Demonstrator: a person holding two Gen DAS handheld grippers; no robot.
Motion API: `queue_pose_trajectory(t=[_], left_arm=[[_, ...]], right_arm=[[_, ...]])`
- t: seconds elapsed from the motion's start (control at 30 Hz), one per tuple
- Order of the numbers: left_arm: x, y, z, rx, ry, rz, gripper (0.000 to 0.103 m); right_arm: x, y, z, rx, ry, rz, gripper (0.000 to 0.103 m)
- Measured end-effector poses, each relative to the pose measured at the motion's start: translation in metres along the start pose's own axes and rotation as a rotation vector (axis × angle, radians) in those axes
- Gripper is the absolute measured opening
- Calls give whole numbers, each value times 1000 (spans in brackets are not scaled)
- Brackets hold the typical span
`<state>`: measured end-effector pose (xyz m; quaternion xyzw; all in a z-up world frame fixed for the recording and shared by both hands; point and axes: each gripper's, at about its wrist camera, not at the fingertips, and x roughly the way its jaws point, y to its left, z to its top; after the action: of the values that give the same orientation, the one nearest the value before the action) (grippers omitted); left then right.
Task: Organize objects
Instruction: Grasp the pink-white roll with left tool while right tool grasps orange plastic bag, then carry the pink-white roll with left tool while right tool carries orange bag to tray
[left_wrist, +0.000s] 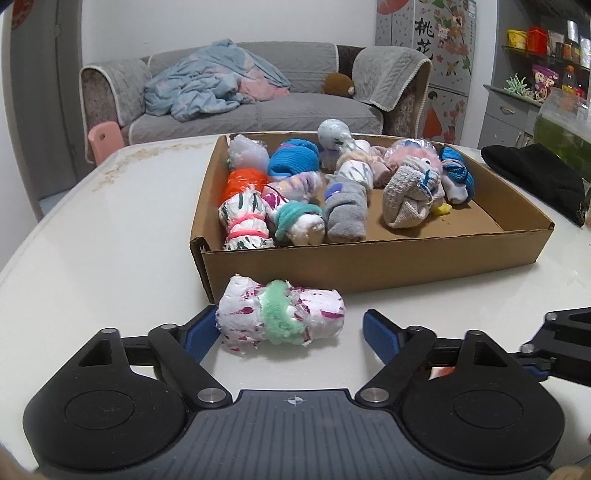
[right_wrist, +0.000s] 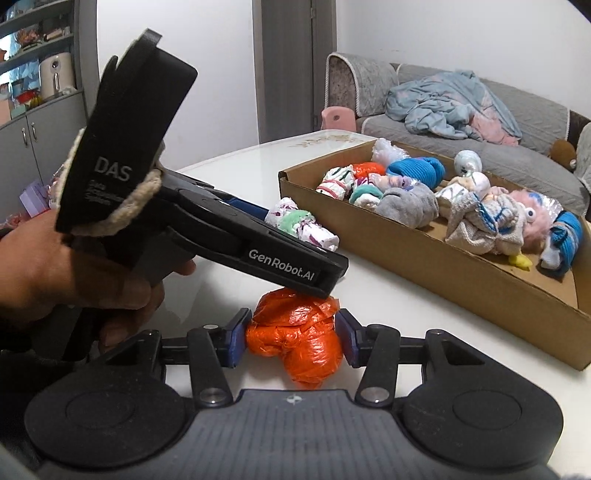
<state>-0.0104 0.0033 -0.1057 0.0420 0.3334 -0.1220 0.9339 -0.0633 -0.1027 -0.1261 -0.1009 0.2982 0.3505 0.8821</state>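
**Bare table to the left, box wall ahead**

The white table (left_wrist: 110, 221) is left bare to the left of the cardboard box (left_wrist: 369, 254), whose near wall stands ahead. Inside, free floor is seen only at the right front corner; the remainder is crowded by bundles (left_wrist: 295, 192)

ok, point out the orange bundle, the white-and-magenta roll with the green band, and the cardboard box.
orange bundle (right_wrist: 295, 339): right wrist view, on its crinkled front.
white-and-magenta roll (left_wrist: 282, 317): left wrist view, on the green band at its middle.
cardboard box (left_wrist: 369, 264): left wrist view, on the near outer wall.
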Motion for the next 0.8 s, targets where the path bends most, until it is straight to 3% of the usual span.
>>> queue_pose_trajectory(t=[0.13, 0.27, 0.57, 0.8], left_arm=[[-2, 0, 1, 11, -2, -3, 71], [-4, -1, 0, 11, -3, -2, 68], [-41, -2, -7, 15, -11, -28, 67], [-70, -13, 10, 46, -51, -44, 68]], right_arm=[[-9, -11, -6, 14, 3, -12, 45], [-21, -25, -13, 43, 3, -39, 45], [-60, -74, -28, 128, -23, -132, 45], [-88, -123, -30, 177, -43, -240, 45]])
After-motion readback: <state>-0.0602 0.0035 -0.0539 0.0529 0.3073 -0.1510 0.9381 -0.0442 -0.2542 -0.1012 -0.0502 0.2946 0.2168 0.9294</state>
